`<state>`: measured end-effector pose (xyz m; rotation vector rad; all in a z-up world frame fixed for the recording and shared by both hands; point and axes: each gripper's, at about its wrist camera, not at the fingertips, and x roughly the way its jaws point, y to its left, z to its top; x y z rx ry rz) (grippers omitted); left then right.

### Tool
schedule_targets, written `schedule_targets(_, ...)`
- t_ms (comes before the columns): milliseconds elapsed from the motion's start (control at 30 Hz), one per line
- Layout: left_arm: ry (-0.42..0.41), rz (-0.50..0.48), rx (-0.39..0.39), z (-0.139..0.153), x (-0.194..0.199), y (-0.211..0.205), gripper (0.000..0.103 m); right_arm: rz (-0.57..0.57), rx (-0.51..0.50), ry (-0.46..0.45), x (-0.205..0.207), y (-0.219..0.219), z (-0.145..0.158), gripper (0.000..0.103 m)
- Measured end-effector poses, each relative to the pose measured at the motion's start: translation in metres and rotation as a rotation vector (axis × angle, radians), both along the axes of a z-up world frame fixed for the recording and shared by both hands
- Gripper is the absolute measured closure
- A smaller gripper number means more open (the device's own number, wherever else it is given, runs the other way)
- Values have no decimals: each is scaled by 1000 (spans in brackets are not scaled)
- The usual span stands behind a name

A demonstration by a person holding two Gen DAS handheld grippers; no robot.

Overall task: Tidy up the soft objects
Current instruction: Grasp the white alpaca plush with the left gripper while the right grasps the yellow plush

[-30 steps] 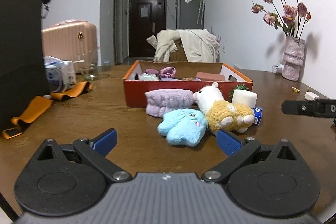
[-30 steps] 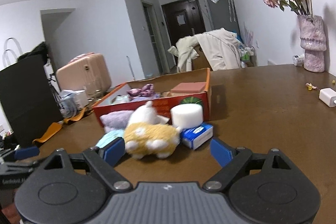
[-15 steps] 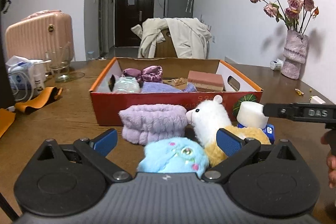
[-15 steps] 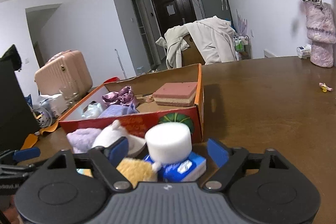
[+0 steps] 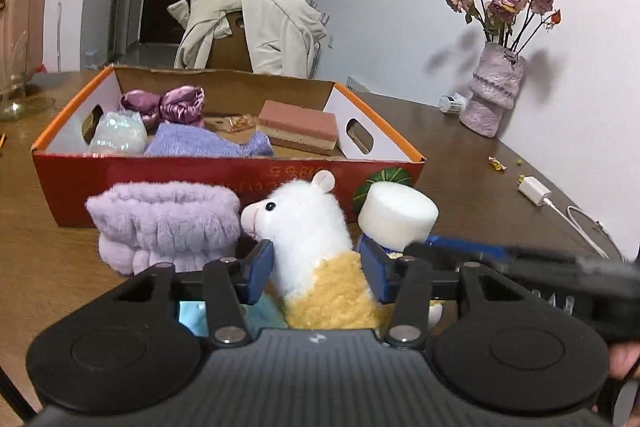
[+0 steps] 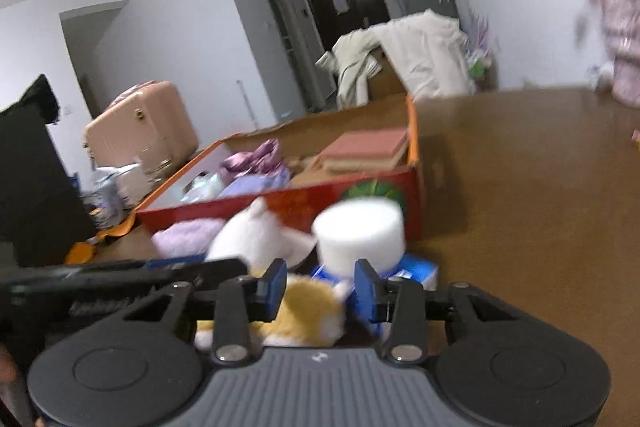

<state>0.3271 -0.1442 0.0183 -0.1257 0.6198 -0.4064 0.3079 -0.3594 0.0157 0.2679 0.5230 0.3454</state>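
Brown desk [image 5: 472,155] carries a red box [image 5: 224,183]; before it, the alpaca plush [image 5: 316,247] sits between the closing left tool [image 5: 316,273], crowded by purple headband [image 5: 164,223] and white foam cylinder [image 5: 396,213]; right tool [image 6: 320,287] is closing around the cylinder's base.

Left gripper [image 5: 316,277] and right gripper [image 6: 321,291]: black ribbed bodies, round side discs, silver screws, blue finger pads.
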Motion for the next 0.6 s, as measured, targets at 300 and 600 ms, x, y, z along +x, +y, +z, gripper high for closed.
schedule_targets(300, 59, 3, -53, 8, -44, 1, 59, 29, 93, 63, -30, -9, -6, 66)
schedule_targets(600, 72, -6, -71, 2, -132, -4, 58, -9, 57, 56, -115, -19, -11, 65)
